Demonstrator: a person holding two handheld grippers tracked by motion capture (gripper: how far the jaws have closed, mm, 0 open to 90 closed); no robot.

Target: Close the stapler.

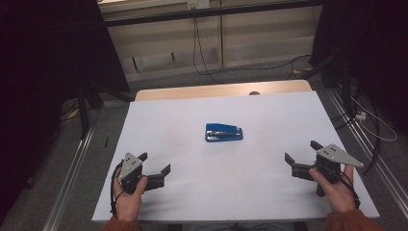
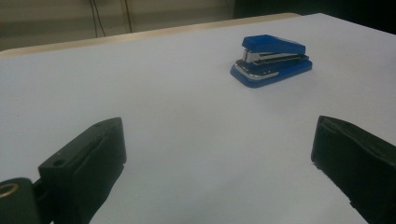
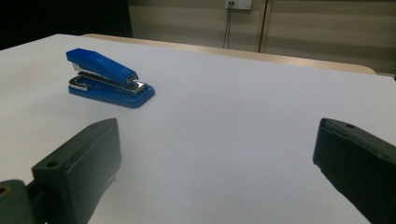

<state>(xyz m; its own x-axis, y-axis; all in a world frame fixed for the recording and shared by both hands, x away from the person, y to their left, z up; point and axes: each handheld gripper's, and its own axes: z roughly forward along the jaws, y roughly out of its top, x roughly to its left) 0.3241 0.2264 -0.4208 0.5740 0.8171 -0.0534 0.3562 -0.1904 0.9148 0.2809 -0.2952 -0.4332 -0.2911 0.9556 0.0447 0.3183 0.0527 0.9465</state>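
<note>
Resting flat near the middle of the white surface (image 1: 269, 192), the blue stapler (image 1: 223, 132) lies closed, its chrome magazine visible between base and cap. The left gripper (image 1: 156, 163) sits at the near left corner with jaws spread wide, holding nothing. The right gripper (image 1: 302, 156) sits at the near right edge, jaws equally wide and unloaded. Both grippers point inward toward the stapler and are well apart from it.
</note>
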